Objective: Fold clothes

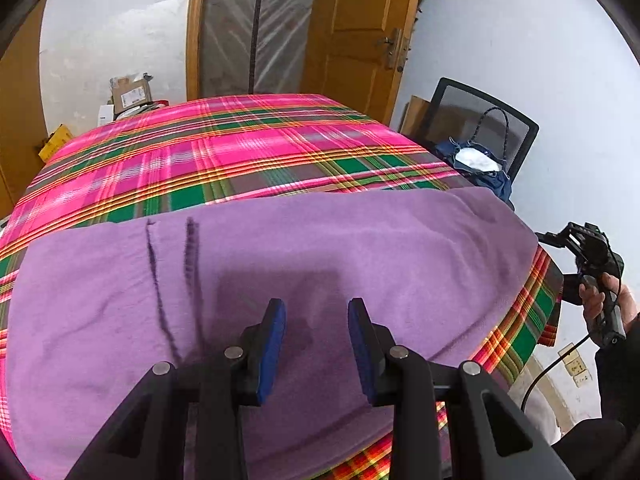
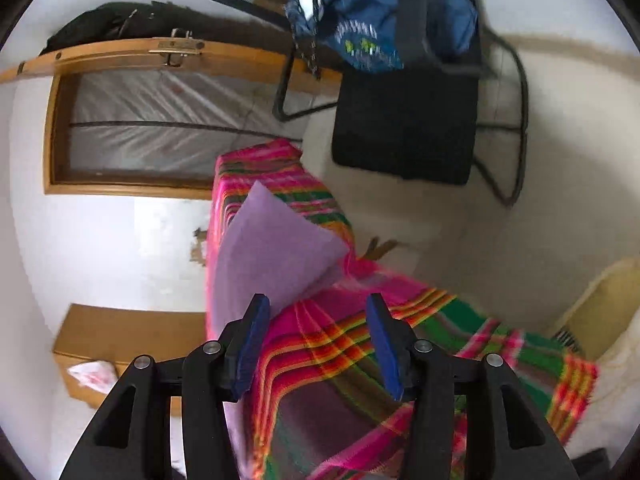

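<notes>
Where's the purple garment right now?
In the left wrist view the purple garment lies spread flat on the plaid tablecloth, covering the table's near part, right under the left gripper.

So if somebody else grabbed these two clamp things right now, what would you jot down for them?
Left gripper: open, empty, over the purple garment.
Right gripper: open, empty, off the table's right edge, aimed at the garment's corner.
Garment: spread flat on the plaid tablecloth, near side, its right end at the table's corner.
Done: laid out; no fold visible.
Left: grasp it and make every fold.
</notes>
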Demonstrator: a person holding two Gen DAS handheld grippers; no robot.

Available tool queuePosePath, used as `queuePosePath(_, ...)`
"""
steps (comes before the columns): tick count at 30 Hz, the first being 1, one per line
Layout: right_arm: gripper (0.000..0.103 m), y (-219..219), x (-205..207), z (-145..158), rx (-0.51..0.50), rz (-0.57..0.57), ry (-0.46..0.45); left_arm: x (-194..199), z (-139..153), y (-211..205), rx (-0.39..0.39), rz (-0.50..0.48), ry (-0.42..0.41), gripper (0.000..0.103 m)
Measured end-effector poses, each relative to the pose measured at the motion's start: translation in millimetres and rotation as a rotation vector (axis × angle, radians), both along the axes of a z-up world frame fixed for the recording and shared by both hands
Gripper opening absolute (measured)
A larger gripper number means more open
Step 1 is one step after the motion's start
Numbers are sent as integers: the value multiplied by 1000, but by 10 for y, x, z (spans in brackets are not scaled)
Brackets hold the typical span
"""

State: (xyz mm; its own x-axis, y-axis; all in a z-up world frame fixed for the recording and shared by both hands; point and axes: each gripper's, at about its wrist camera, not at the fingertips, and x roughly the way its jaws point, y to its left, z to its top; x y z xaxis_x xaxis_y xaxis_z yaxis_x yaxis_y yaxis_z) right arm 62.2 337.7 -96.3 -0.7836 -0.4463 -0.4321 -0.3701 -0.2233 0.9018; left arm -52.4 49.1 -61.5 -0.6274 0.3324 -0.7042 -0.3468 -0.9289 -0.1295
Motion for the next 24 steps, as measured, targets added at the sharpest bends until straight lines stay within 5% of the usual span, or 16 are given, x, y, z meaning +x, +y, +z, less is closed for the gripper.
queuePosePath(12,52,13,-311,-292,-292,12,95,-63,-48,143,-27,-10,-21,33)
queuePosePath(24,61,5,-338,-434,-401,-2,20,-106,-84,170,-32,-14,-31,33)
